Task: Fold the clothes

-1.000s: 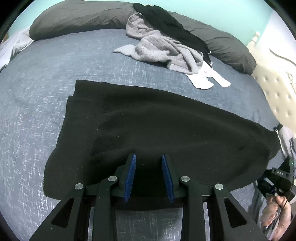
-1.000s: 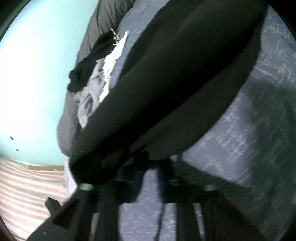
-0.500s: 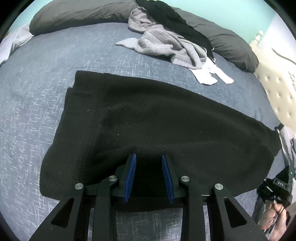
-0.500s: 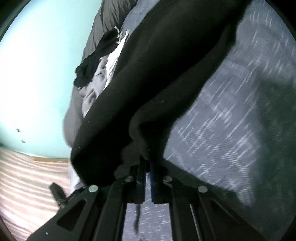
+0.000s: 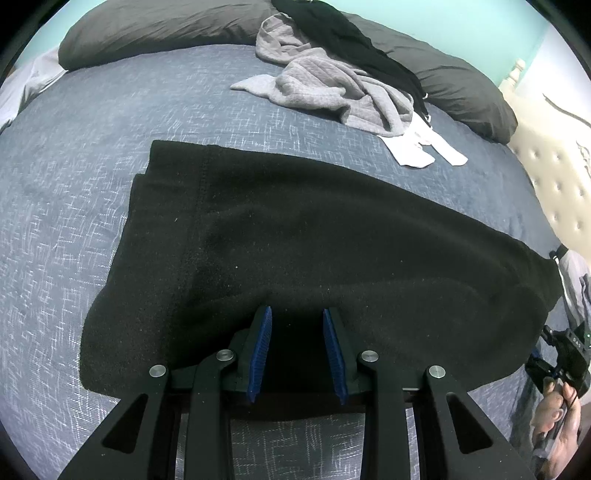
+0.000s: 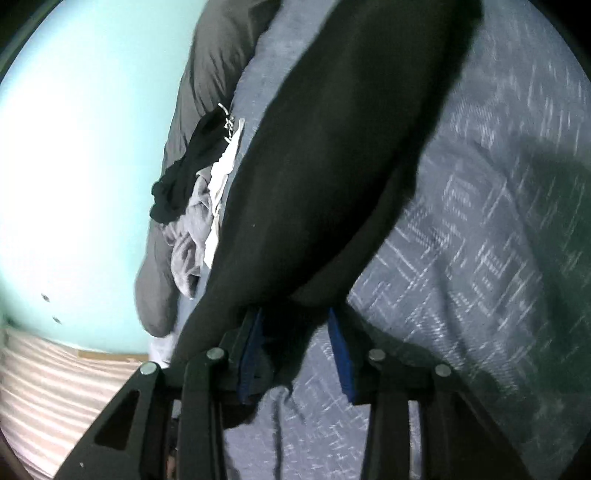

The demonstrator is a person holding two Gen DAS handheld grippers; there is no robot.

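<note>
The black garment (image 5: 314, 266) sprawls across the blue-grey bed (image 5: 74, 177), folded flat into a broad dark band, a stitched seam running near its far-left corner and its near edge rounded and a little rumpled. Beyond the garment, up by the dark pillows (image 5: 155, 33), sits a heap of grey clothing (image 5: 332, 88) with a black piece (image 5: 354, 48) draped over it and white socks (image 5: 424, 151) at its garment-side edge.

The left tongs (image 5: 297, 347) point steeply down over the garment's near edge, blue pads spread apart, dark cloth showing between them but not pinched.

The right tongs (image 6: 295, 354) at the garment's right end have just been opening; their pads stand apart, the black hem lying loosely between them. A hand (image 5: 557, 424) grips that tool.
</note>
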